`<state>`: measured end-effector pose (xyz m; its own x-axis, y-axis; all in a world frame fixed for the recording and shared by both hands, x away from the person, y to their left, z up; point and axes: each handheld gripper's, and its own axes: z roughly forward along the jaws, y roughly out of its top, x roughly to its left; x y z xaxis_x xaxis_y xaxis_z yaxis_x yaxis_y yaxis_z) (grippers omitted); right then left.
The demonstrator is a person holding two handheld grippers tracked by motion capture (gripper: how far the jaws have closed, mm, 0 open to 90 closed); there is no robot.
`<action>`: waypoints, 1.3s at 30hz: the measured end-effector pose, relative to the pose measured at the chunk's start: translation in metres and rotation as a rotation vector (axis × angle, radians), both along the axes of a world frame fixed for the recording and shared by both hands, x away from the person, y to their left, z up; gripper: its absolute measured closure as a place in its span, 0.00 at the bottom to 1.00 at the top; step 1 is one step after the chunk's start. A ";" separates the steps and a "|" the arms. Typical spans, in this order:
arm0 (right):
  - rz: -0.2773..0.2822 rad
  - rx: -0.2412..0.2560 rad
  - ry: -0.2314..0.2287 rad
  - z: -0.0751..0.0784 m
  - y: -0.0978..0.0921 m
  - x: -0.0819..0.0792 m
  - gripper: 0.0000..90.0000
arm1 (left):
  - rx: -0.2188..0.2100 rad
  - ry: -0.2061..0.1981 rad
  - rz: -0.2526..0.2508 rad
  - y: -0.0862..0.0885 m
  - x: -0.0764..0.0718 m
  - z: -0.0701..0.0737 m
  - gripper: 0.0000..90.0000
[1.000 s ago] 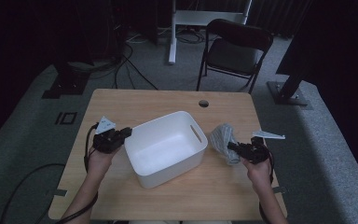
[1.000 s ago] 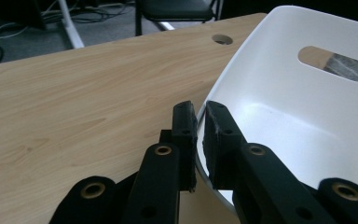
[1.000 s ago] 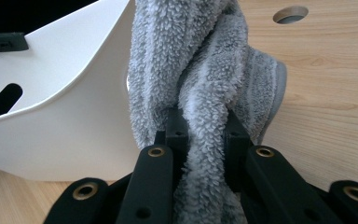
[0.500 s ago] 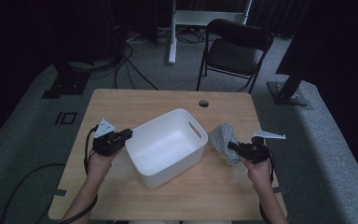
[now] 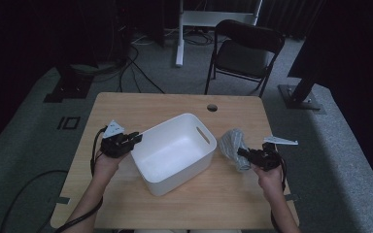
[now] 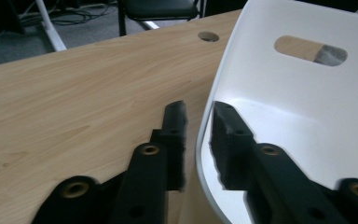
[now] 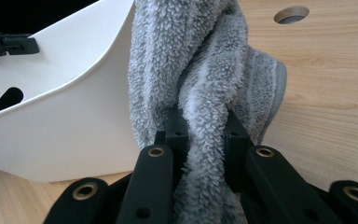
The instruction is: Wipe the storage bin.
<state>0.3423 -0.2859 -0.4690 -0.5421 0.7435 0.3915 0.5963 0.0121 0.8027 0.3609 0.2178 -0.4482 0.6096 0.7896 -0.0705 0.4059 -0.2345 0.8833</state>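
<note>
A white plastic bin (image 5: pixel 175 121) with slot handles stands in the middle of the wooden table (image 5: pixel 141 104). My left gripper (image 5: pixel 135 138) is at the bin's left rim. In the left gripper view (image 6: pixel 198 109) it is open and straddles that rim: one jaw is inside against the bin (image 6: pixel 284 93) wall, and the other is outside with a thin gap. A crumpled grey towel (image 5: pixel 232 143) lies to the right of the bin. My right gripper (image 5: pixel 240 153) is shut on a fold of the towel (image 7: pixel 200 60), which bulges up between the jaws (image 7: pixel 205 116) next to the bin (image 7: pixel 65 93).
A round cable hole (image 5: pixel 212 107) sits near the table's far edge. A black folding chair (image 5: pixel 245 51) stands behind the table, with stands and cables on the floor around it. Bare wood lies in front of the bin.
Almost nothing differs. The left gripper has edged slightly right onto the bin's rim. The right gripper keeps its hold on the towel.
</note>
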 end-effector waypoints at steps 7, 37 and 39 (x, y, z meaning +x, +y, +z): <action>-0.001 -0.001 -0.001 0.001 0.000 0.000 0.87 | 0.012 0.007 0.041 -0.003 -0.004 0.001 0.91; 0.004 0.001 0.004 0.000 0.003 0.000 0.87 | -0.020 0.034 0.090 -0.006 -0.026 0.002 0.70; 0.003 0.001 0.004 0.000 0.003 -0.001 0.87 | -0.015 0.046 0.097 -0.007 -0.028 0.001 0.68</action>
<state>0.3416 -0.2831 -0.4686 -0.5431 0.7413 0.3944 0.5994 0.0134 0.8004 0.3330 0.2111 -0.4475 0.5264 0.8432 -0.1091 0.4664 -0.1791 0.8662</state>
